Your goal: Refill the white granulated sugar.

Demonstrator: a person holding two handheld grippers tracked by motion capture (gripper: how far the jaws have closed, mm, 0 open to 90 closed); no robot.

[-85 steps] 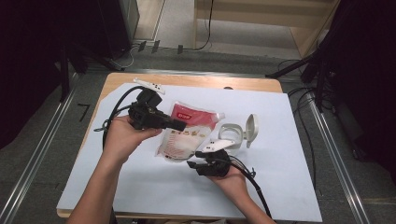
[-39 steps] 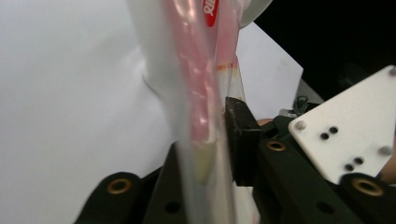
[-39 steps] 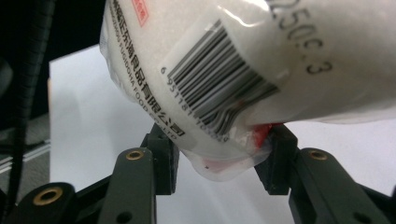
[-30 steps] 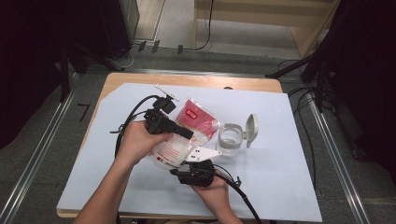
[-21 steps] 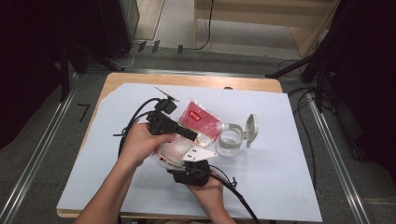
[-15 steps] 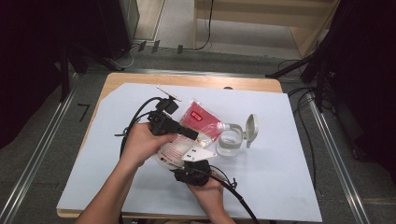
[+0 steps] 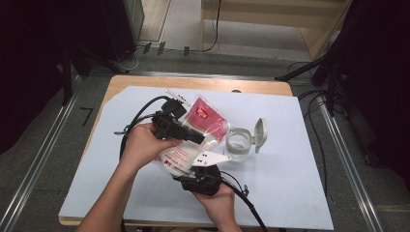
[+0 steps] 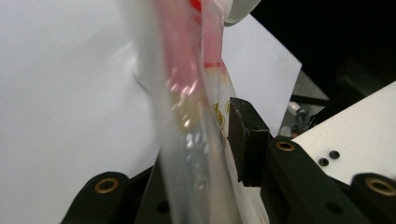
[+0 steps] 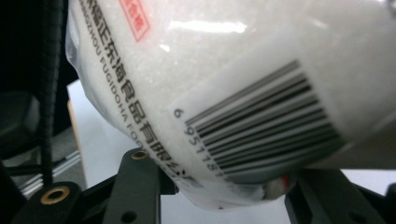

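Held above the bench, just left of the open container: bag, long axis running up toward it. Right gripper clamped on the bag's bottom end, jaws closing further. Left gripper nearer the container, jaws just easing apart, film still between them.

Right half of the white worktop is open, near-left corner too. Clear round plastic container with flipped-open white lid sits just right of the red-and-white granule pouch, blocking approach from that side. Black cables loop along pouch's left.
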